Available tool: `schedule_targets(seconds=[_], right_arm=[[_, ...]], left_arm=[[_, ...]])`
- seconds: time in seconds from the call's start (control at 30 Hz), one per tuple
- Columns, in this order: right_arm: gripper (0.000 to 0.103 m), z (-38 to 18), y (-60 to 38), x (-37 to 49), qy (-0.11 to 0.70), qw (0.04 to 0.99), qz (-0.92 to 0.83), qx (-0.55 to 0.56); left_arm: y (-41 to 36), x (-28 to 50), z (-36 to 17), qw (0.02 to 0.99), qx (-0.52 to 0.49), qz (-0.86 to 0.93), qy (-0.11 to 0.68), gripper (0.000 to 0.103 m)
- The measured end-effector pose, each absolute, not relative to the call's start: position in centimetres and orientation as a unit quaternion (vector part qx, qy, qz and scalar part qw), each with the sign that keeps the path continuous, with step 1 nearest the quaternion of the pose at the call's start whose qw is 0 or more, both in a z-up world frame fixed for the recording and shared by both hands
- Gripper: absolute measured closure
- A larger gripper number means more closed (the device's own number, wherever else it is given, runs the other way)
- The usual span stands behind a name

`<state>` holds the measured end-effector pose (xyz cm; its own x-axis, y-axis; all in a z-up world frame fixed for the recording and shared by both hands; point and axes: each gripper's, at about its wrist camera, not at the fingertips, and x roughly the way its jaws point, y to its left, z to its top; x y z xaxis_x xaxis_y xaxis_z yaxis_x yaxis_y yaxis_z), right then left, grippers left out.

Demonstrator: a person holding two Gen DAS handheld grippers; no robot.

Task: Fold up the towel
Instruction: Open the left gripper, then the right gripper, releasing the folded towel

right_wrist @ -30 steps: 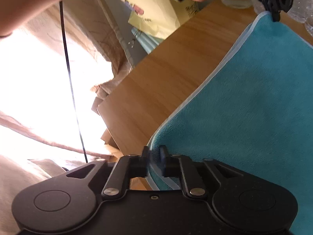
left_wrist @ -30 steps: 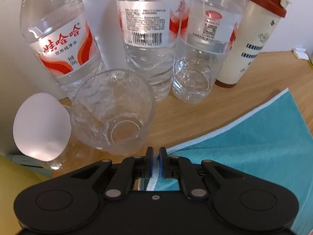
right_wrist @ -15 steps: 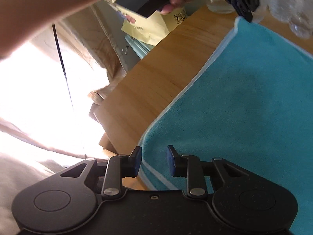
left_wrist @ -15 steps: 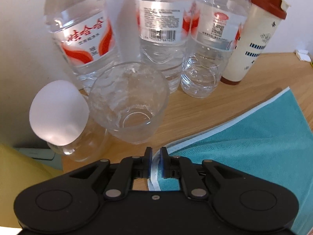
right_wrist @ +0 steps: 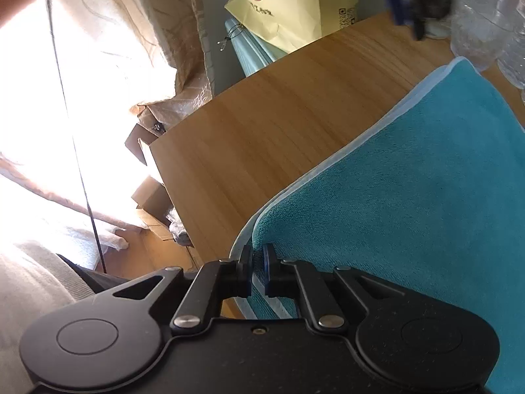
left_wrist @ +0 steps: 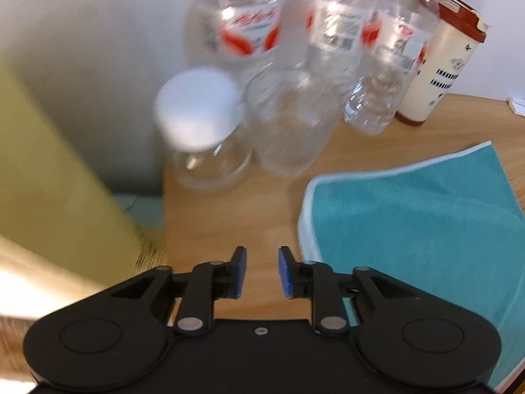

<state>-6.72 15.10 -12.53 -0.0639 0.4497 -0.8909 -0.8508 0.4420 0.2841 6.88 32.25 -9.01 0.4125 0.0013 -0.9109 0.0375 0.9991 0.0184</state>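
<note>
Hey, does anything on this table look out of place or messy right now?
Nothing spilled or damaged. The teal towel with the pale border lies flat on the wooden table. The clear plastic bottles stand crowded at the table's back, close to the towel's corner.

Wooden table (right_wrist: 295, 124), light grain, corner toward a strongly overexposed window area (right_wrist: 29, 105). Beige patterned curtain (right_wrist: 157, 32) alongside. Pale grey wall (left_wrist: 98, 39) behind table. Cardboard boxes (right_wrist: 152, 197) on floor below table edge. Yellow paper bag (right_wrist: 305, 10) beside table.
</note>
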Motion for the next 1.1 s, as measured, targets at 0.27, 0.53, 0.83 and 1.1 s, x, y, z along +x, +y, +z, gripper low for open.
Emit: schedule_targets(seconds=[0.27, 0.53, 0.83, 1.1], right_arm=[[0.096, -10.1, 14.4, -7.0, 0.535, 0.651, 0.508, -0.179], [0.096, -10.4, 14.6, -8.2, 0.546, 0.629, 0.519, -0.194], [0.088, -12.7, 15.0, -8.6, 0.553, 0.626, 0.507, -0.214], [0.064, -9.3, 2.7, -4.7, 0.531, 0.750, 0.376, -0.120]], left_arm=[[34.0, 3.0, -10.2, 0.831, -0.009, 0.010, 0.556, 0.068], [33.4, 3.0, -10.6, 0.831, -0.016, 0.008, 0.556, 0.068], [28.2, 5.1, -12.5, 0.828, 0.003, -0.045, 0.558, 0.067], [21.8, 5.5, -14.2, 0.828, 0.065, -0.081, 0.551, 0.058]])
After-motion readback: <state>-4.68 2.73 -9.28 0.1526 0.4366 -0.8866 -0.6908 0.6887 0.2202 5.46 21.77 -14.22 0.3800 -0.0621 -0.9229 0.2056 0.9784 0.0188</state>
